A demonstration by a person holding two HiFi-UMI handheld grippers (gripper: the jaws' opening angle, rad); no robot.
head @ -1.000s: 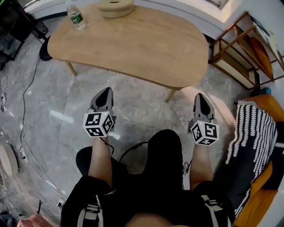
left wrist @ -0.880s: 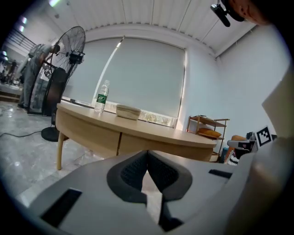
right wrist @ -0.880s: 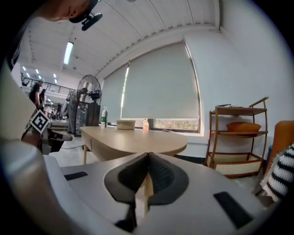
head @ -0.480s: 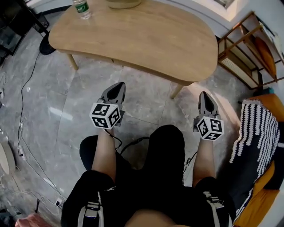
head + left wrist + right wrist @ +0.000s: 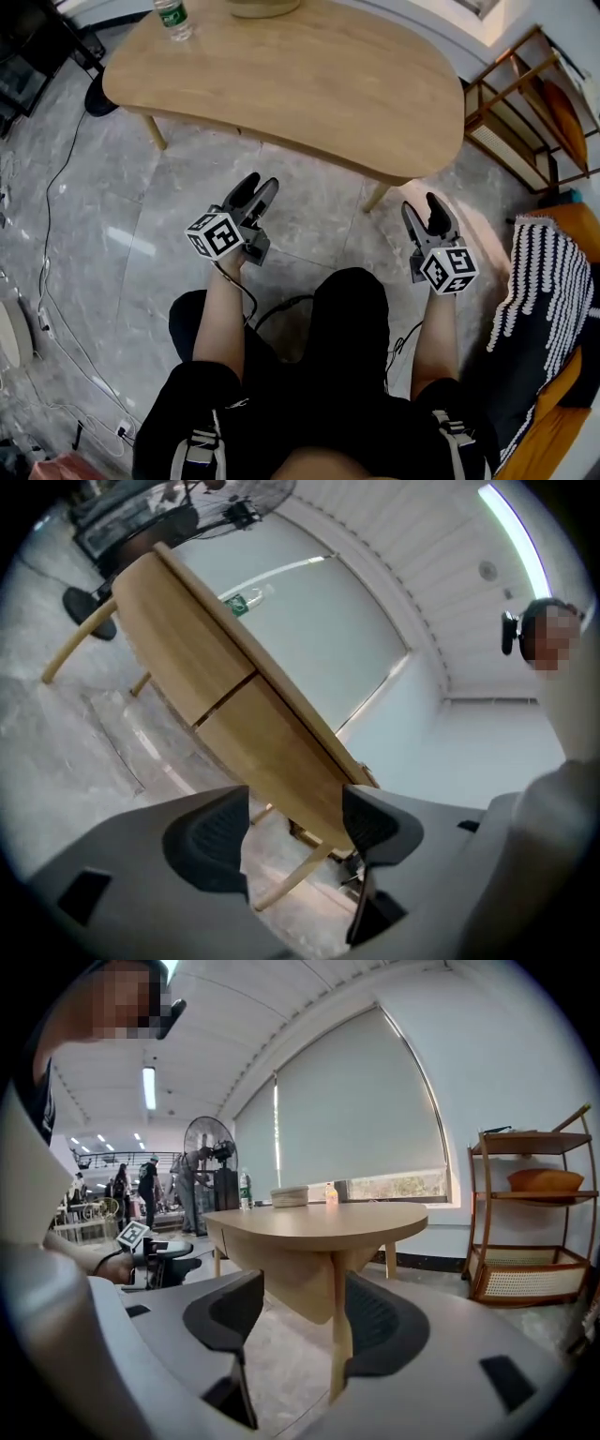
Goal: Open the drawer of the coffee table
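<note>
The wooden coffee table (image 5: 300, 84) stands ahead of me on the grey floor. Its drawer fronts (image 5: 187, 672) show under the top in the left gripper view, split by a thin seam; the table leans in that view. My left gripper (image 5: 255, 192) hovers short of the table's near edge, rolled to one side. Its jaws have just been opening and hold nothing (image 5: 295, 832). My right gripper (image 5: 424, 208) is near the table's right leg (image 5: 339, 1326), also just opened and empty. Neither gripper touches the table.
A water bottle (image 5: 173, 17) and a round stack (image 5: 262, 7) sit on the tabletop's far side. A wooden shelf (image 5: 525, 103) stands at the right, with a striped cloth (image 5: 539, 291) on an orange seat. Cables (image 5: 47, 281) run over the floor at left.
Both grippers went from shut to open. They sank lower in front of the table, and the left one rolled to the side.
</note>
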